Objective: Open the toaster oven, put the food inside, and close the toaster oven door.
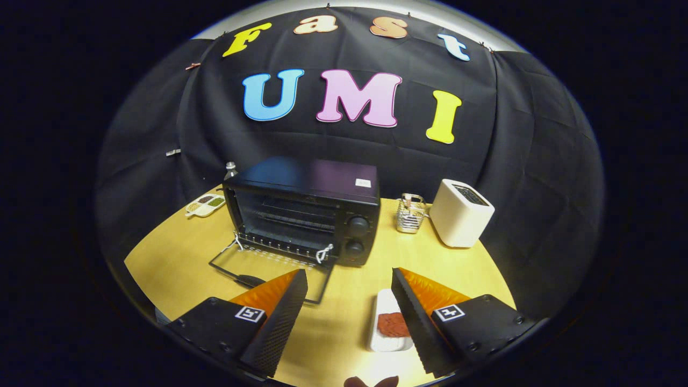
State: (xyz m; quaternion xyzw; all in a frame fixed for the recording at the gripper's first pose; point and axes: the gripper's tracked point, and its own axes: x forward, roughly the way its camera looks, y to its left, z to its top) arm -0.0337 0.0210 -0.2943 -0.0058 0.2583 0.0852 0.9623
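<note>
1. Tool [349,301] released: fingers wide apart, grasping nothing, held above the bench [177,252].
2. Toaster oven [303,207] at far centre; its door [269,269] lies folded down, just ahead of the left finger.
3. Food [391,323] on a white tray [382,301], touching the right finger's inner side.
4. Risk: closing off-centre could tip the tray or push it along the bench.
5. Risk: the lowered door may snag the tray during loading.
</note>
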